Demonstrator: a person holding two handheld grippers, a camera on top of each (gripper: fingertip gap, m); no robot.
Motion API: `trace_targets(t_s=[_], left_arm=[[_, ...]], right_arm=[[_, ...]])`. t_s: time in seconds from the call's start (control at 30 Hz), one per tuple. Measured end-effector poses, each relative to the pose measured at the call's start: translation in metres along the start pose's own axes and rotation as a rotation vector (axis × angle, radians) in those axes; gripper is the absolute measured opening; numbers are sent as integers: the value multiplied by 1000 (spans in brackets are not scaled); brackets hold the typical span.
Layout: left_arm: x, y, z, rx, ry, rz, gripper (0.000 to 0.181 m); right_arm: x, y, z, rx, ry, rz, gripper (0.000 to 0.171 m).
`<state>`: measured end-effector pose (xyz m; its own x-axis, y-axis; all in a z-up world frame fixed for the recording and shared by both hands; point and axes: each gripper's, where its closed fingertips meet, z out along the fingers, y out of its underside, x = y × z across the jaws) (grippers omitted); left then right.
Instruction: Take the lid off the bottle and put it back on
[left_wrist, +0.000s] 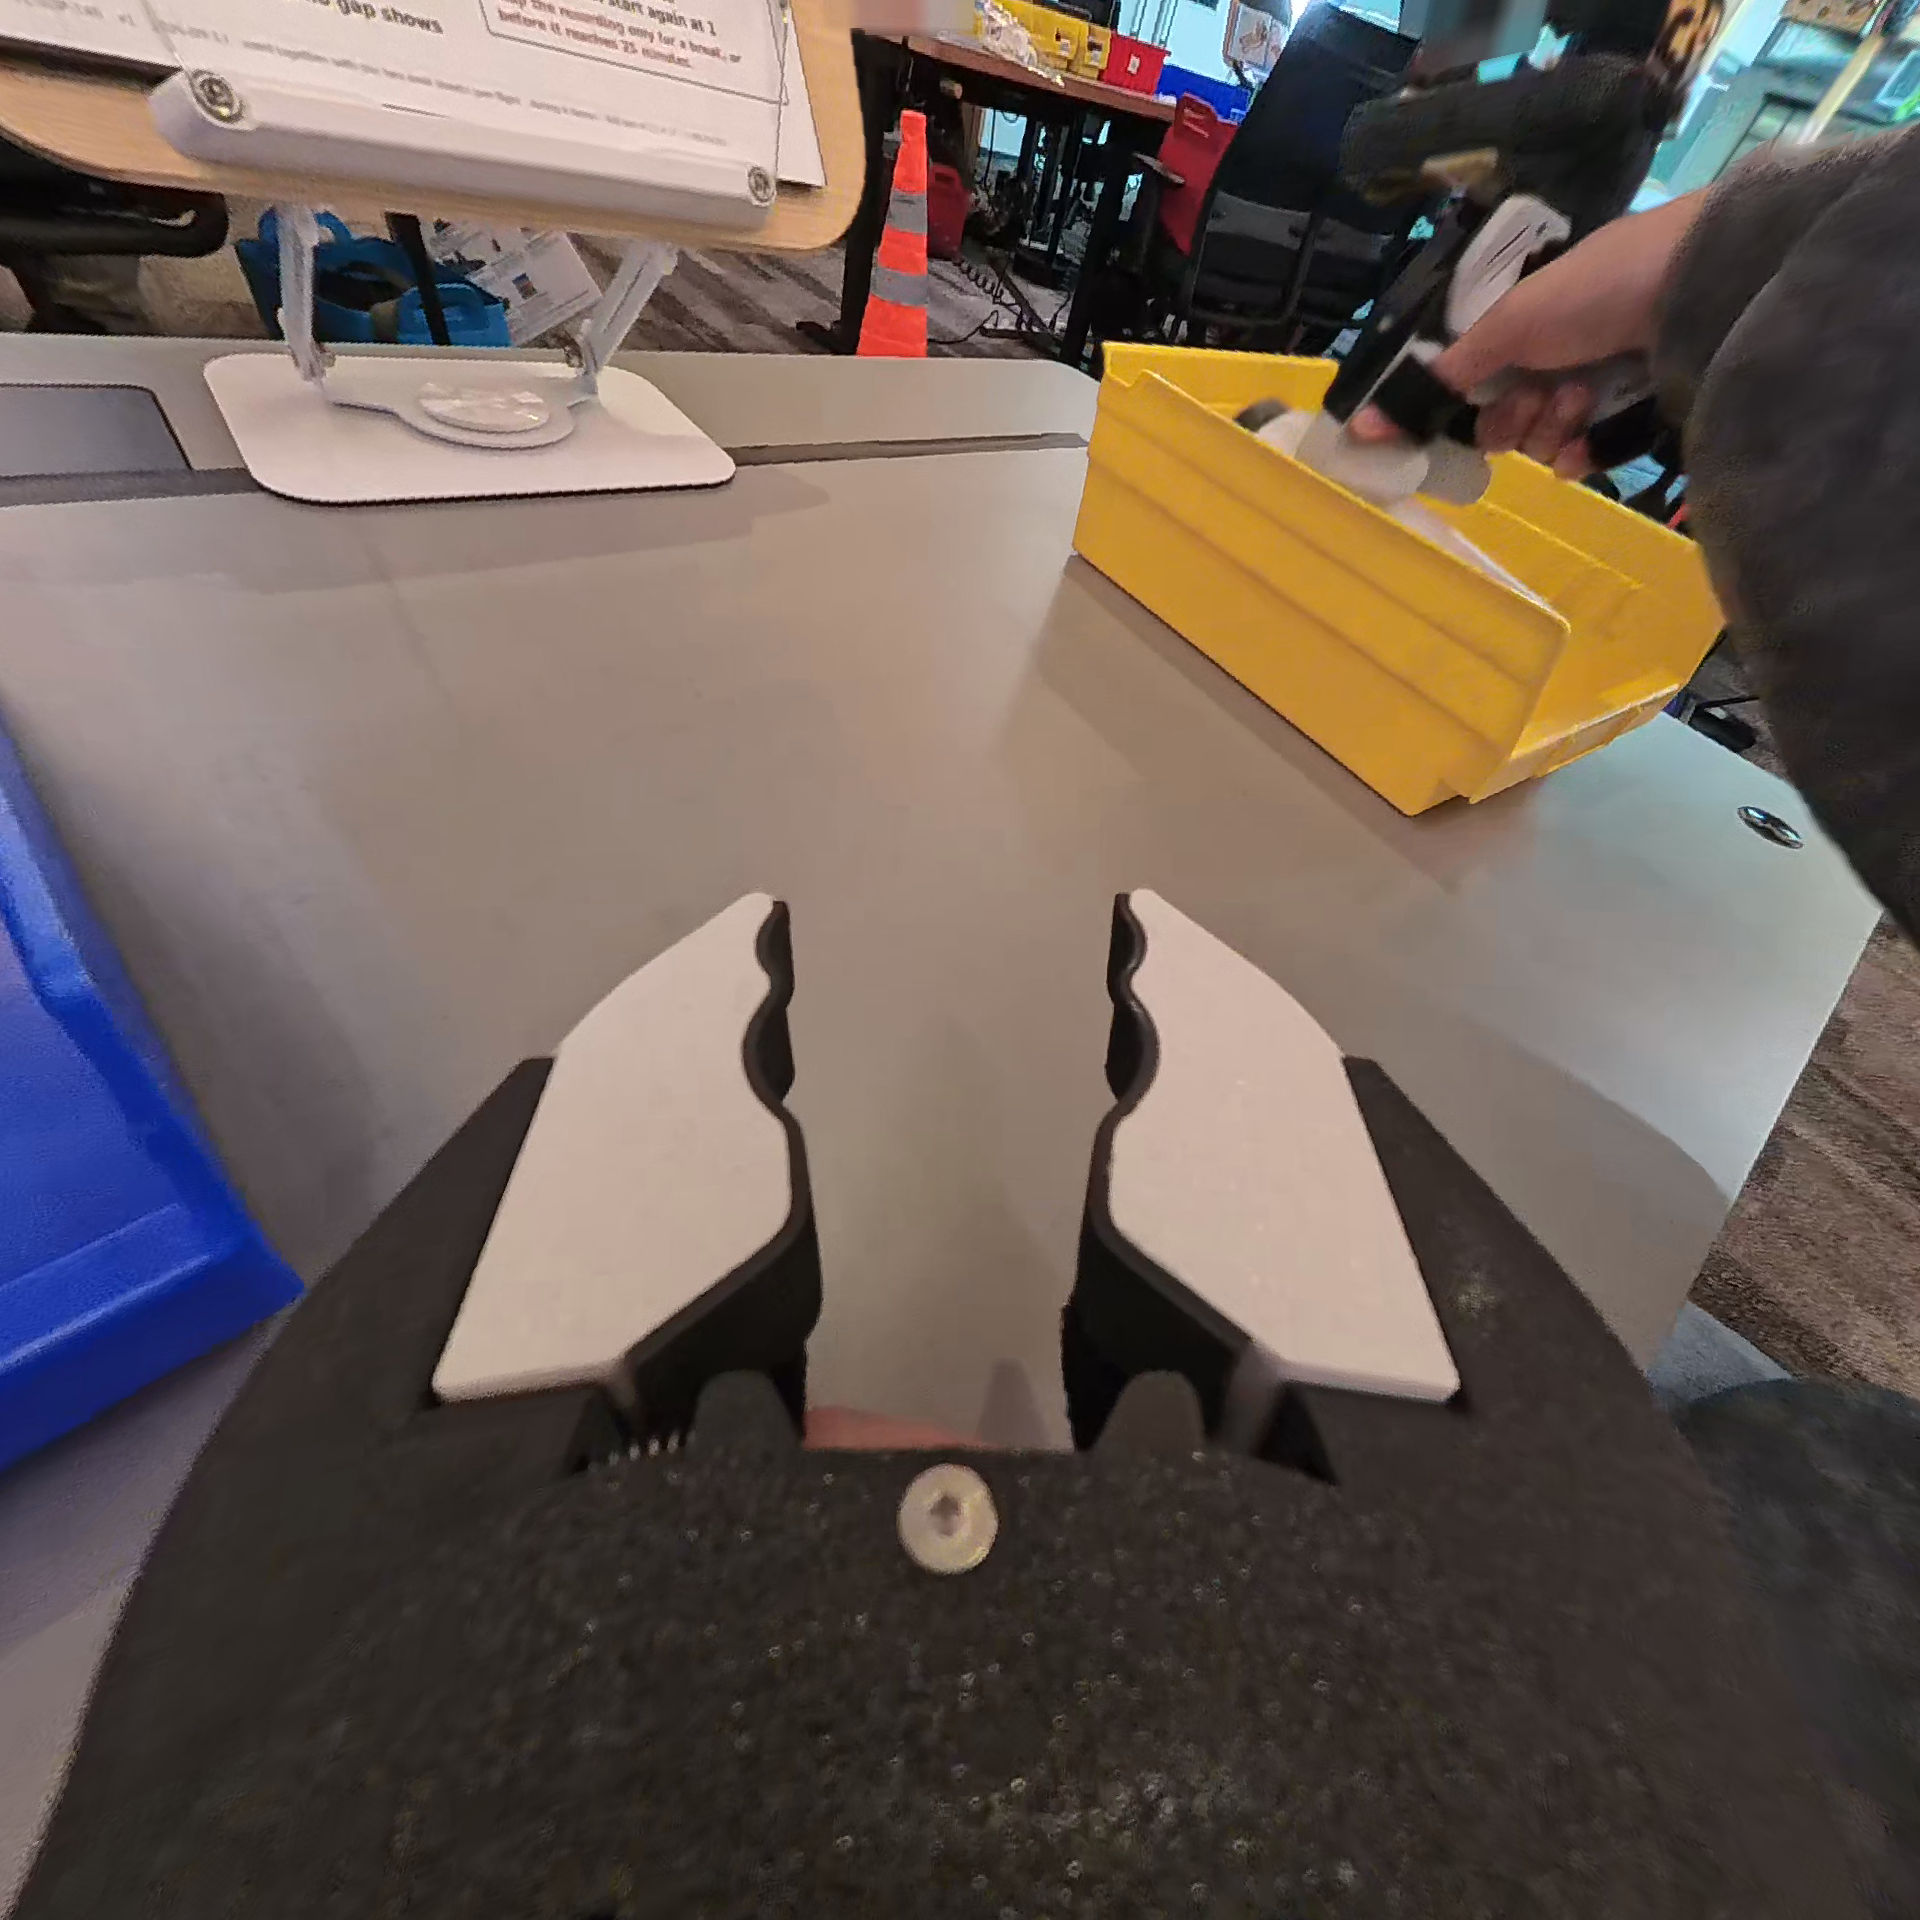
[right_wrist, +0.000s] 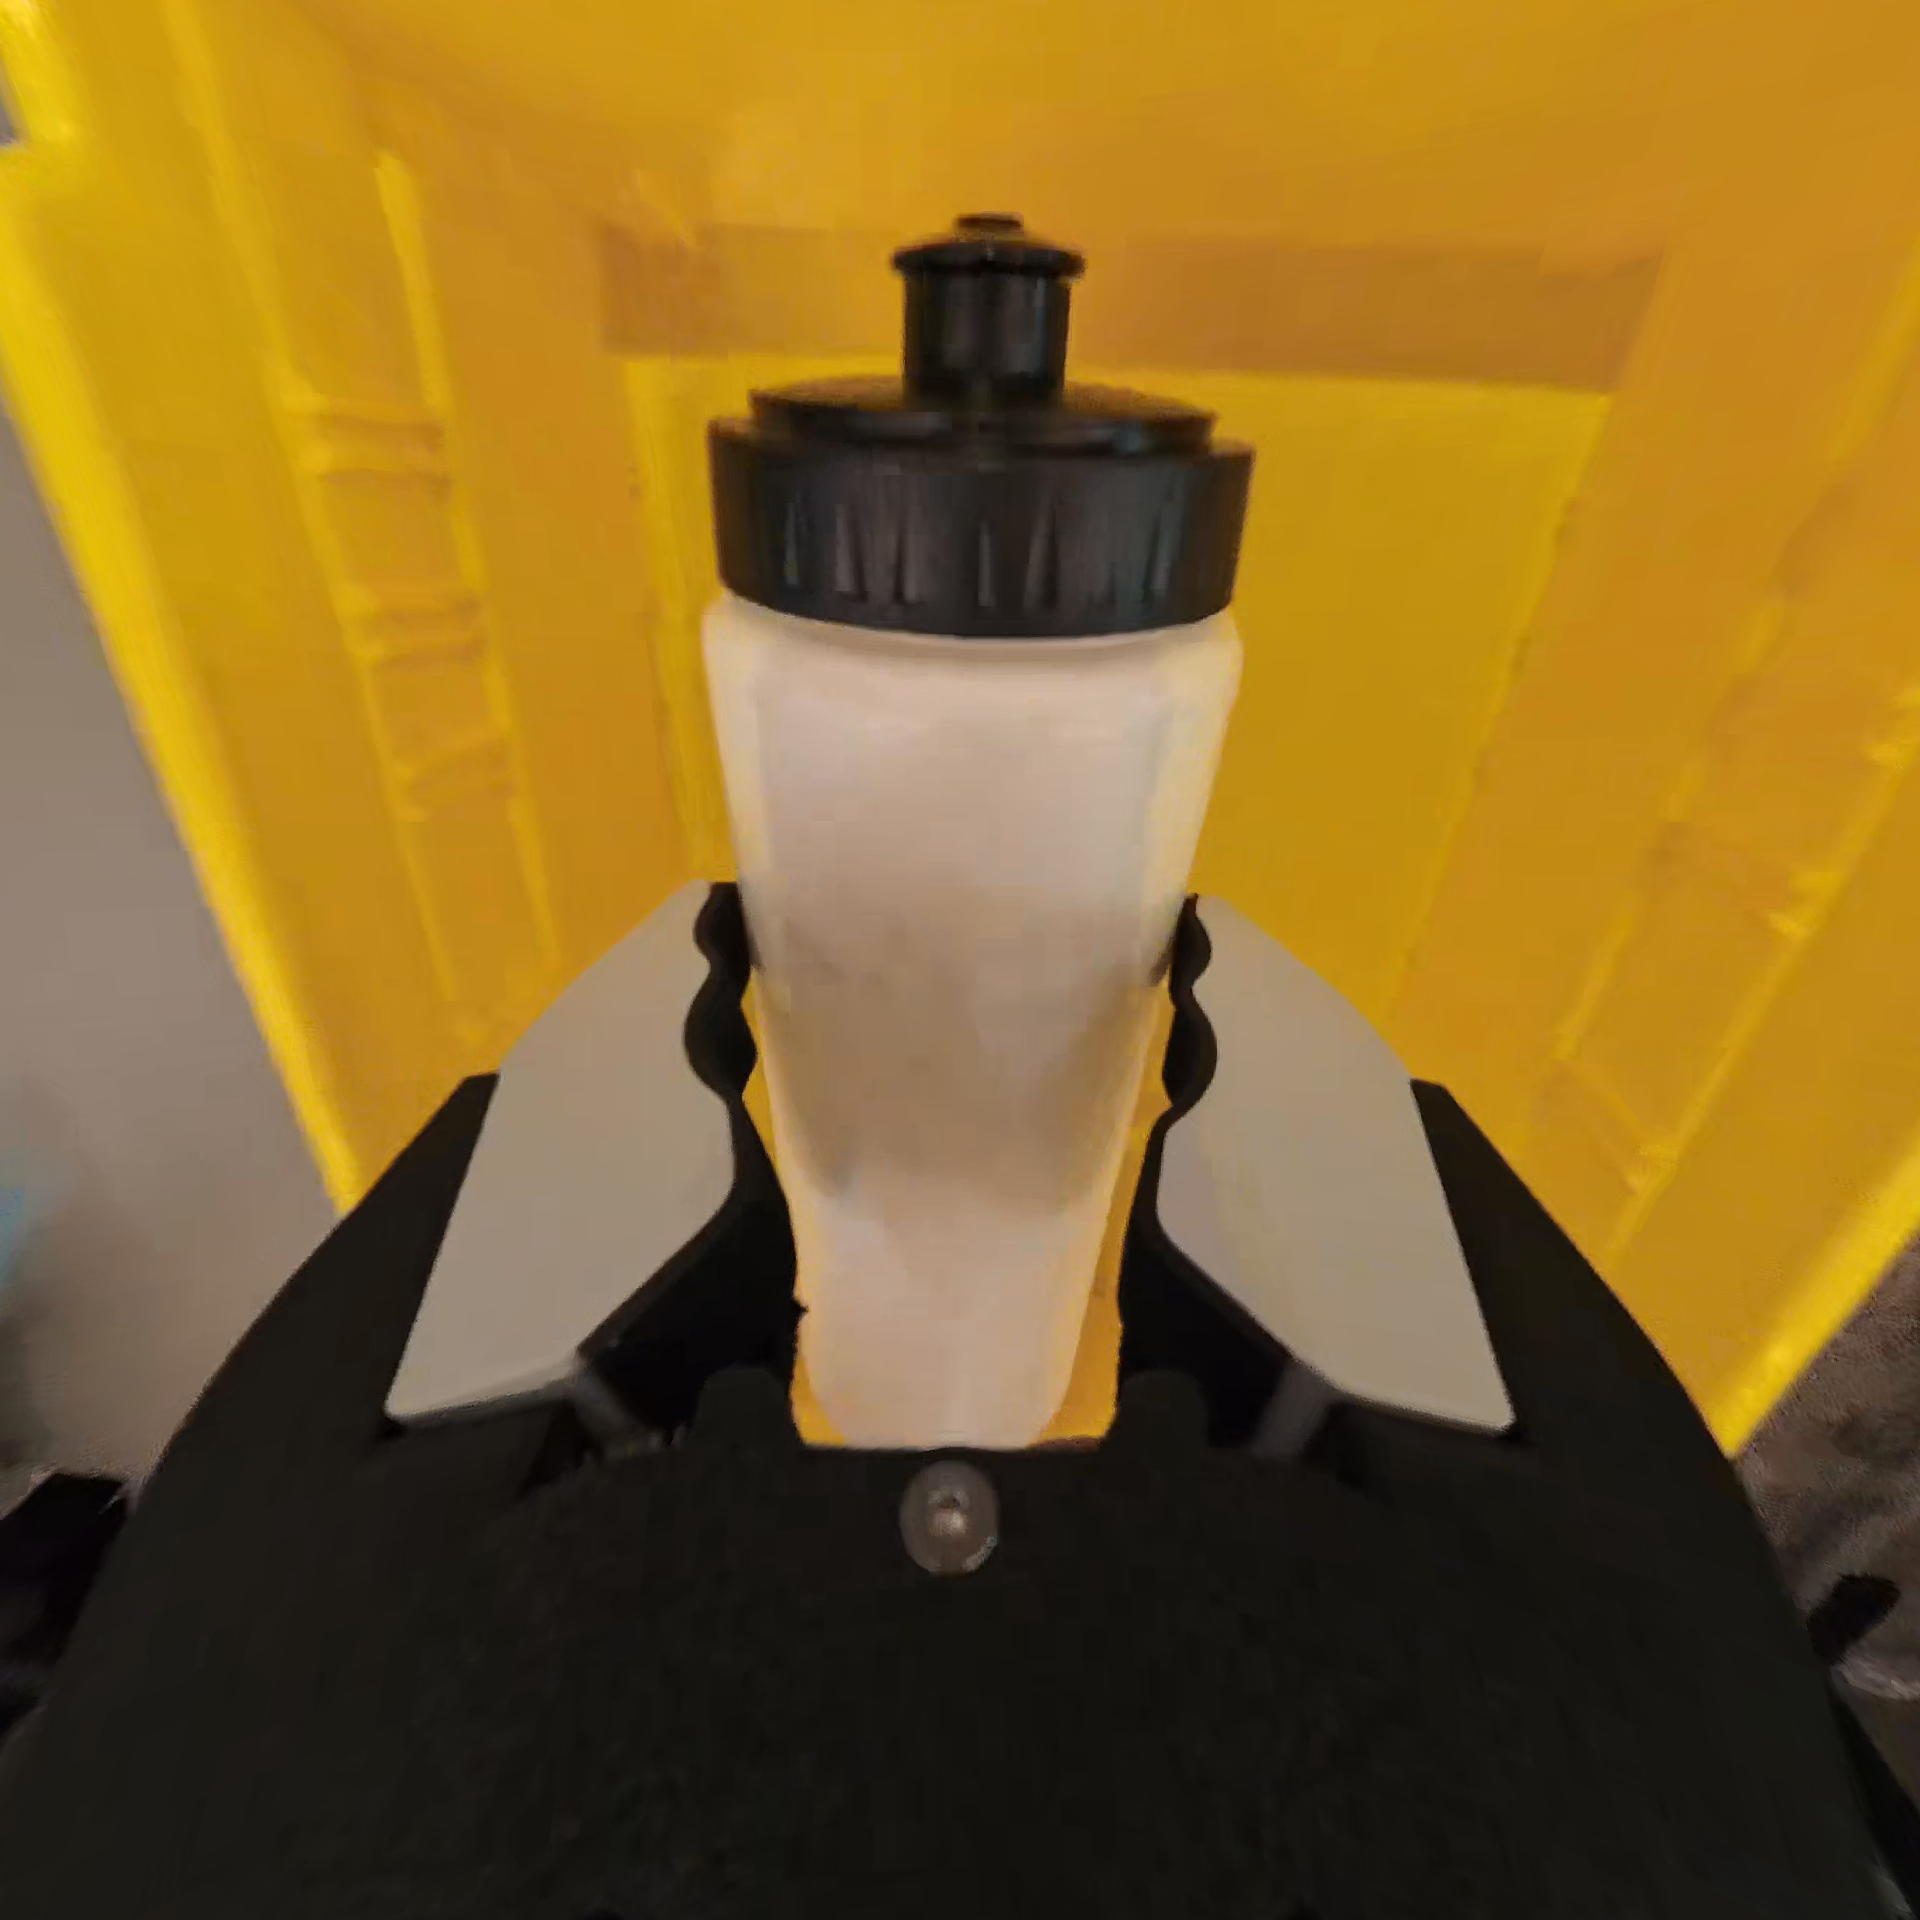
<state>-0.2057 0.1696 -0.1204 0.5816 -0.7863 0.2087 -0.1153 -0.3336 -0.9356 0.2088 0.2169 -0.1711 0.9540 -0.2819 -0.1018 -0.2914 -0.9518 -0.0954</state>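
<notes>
Right gripper (right_wrist: 951, 935) clamps the bottle (right_wrist: 966, 831), lid (right_wrist: 977, 520) at 12 — lift straight from bin (right_wrist: 1558, 727); left gripper (left_wrist: 951, 956) waits agape, empty.

Matt frosted plastic bottle (right_wrist: 966, 935), ribbed black lid (right_wrist: 977, 530), glossy yellow plastic bin (left_wrist: 1351, 623).

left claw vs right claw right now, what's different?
Left claw is open and empty; right claw is shut on the bottle, lid on. Left hangs over bare table; right reaches into the yellow bin. Both share grey fingers with black pads.
</notes>
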Motion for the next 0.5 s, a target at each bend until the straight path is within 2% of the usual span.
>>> trace_targets(t_s=[0.07,0.1,0.33,0.4,0.47,0.5], left_arm=[[-3,1,-2,-4,-5,-7,58],[-5,1,-3,-3,-9,-9,58],[-7,2,-4,-8,-4,-17,58],[-6,1,-4,-8,-9,-6,58],[-9,1,-6,-7,-28,9,58],[-11,-1,-7,1,-40,12,58]], right_arm=[[6,5,21,-32,70,-8,79],[7,0,25,4,90,0,81],[10,-4,26,60,93,30,82],[16,6,33,-8,113,-4,88],[21,11,31,-67,145,-62,109],[22,6,22,-13,166,-105,105]])
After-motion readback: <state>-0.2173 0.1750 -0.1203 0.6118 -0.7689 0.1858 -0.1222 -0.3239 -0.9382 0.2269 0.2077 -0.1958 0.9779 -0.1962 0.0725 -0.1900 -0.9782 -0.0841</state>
